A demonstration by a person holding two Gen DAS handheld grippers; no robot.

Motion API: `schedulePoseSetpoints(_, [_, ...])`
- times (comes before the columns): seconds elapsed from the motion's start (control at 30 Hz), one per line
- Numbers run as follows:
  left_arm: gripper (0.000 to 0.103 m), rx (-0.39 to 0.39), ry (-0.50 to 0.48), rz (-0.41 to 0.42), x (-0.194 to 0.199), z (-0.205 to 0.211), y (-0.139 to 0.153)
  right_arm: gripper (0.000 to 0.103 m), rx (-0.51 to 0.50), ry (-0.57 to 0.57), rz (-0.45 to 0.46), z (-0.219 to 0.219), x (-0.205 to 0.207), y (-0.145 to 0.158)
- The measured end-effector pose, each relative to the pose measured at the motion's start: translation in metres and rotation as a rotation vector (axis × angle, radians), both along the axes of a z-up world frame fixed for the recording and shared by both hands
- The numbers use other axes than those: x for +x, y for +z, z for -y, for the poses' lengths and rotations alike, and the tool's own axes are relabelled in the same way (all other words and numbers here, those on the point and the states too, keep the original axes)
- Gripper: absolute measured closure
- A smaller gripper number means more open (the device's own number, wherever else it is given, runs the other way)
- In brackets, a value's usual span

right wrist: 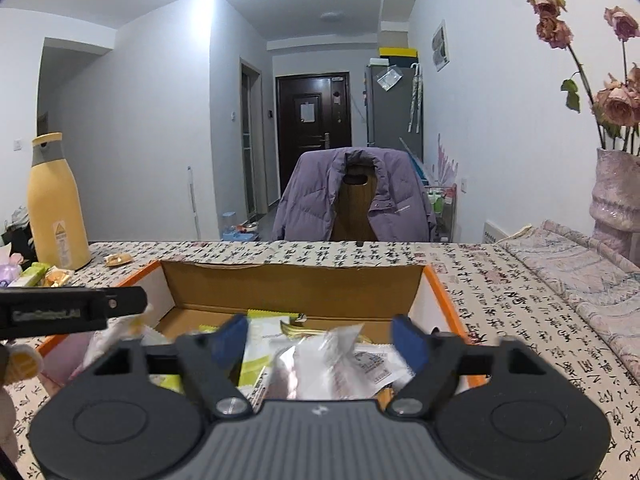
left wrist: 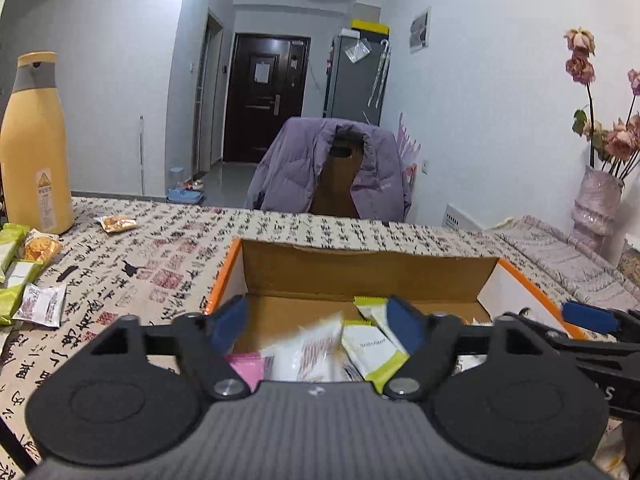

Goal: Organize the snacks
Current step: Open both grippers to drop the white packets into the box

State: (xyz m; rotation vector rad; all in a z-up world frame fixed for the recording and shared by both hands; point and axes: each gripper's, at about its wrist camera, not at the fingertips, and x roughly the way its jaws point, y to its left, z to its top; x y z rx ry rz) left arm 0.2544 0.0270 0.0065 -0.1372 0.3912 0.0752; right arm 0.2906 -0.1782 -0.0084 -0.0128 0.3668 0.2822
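An open cardboard box point(left wrist: 362, 276) with orange edges is seen on the table point(left wrist: 168, 248), and many snack packets are piled inside it. In the left wrist view a white and green packet point(left wrist: 374, 350) and a blurry white packet point(left wrist: 312, 350) are seen between the spread fingers of the left gripper point(left wrist: 318, 326), but they are not pinched. A pink packet point(left wrist: 248, 366) is seen only in this view. More loose snacks point(left wrist: 24, 276) are seen on the cloth at the left, near a tall yellow bottle point(left wrist: 34, 148).

In the right wrist view the right gripper point(right wrist: 320, 338) is also spread wide over the box point(right wrist: 296, 284). A blurry clear packet point(right wrist: 320, 360) is seen between its fingers, not squeezed. Only here a plush toy point(right wrist: 18, 364) is seen at the left edge. A purple jacket point(right wrist: 316, 204) is hung on a chair behind the table, and dried roses point(right wrist: 616, 104) are seen at the right.
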Motion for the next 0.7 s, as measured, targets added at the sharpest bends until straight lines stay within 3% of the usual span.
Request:
schedulePoseSetpoints(0.07, [0.0,-0.007,0.011,0.015,-0.003,-0.001,0.002,0.0,0.007,-0.01,-0.004,0.002,0.0,-0.001])
schedulePoseSetpoints(0.4, [0.0,-0.029,0.056,0.005,-0.006,-0.006,0.01,0.0,0.013,-0.033,-0.025,0.007,0.002,0.0])
schedulePoseSetpoints(0.7, [0.0,-0.077,0.065,0.001,-0.027,-0.014,0.032,0.0,-0.008,-0.012,-0.017,0.005,-0.022,0.022])
